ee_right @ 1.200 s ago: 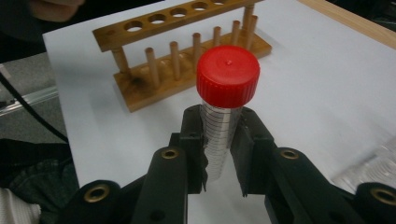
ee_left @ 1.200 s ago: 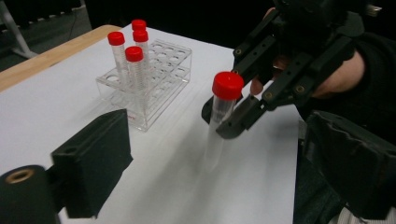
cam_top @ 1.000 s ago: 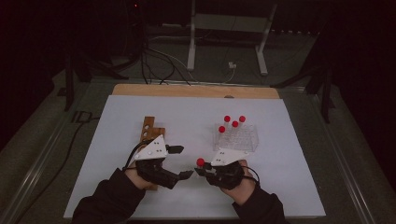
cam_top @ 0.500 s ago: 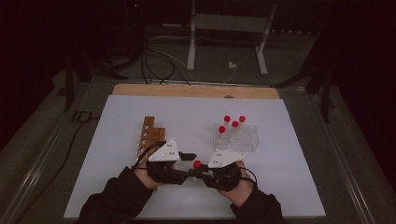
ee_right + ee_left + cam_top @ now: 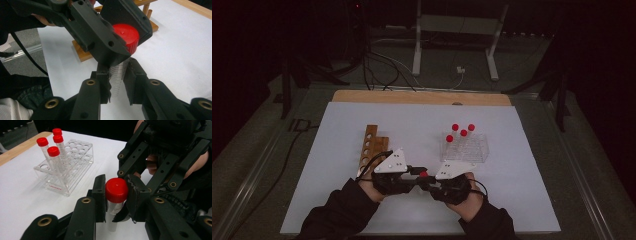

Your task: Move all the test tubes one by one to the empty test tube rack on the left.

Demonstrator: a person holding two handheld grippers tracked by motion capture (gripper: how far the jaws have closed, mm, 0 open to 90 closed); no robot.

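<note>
A clear graduated tube with a red cap stands upright between the two grippers, just above the white mat near the front. My right gripper is shut on the tube's body. My left gripper has just been closing and now grips the red cap from both sides. In the high view the left gripper and right gripper meet tip to tip at the cap.
A clear plastic rack with several red-capped tubes stands behind the right hand. A wooden rack with round holes lies behind the left hand. The white mat covers the table, with a wooden strip along its far edge.
My left gripper has moved right, up to the right gripper, and its jaws have shut on the tube's red cap. The right gripper has stayed put with the tube.
</note>
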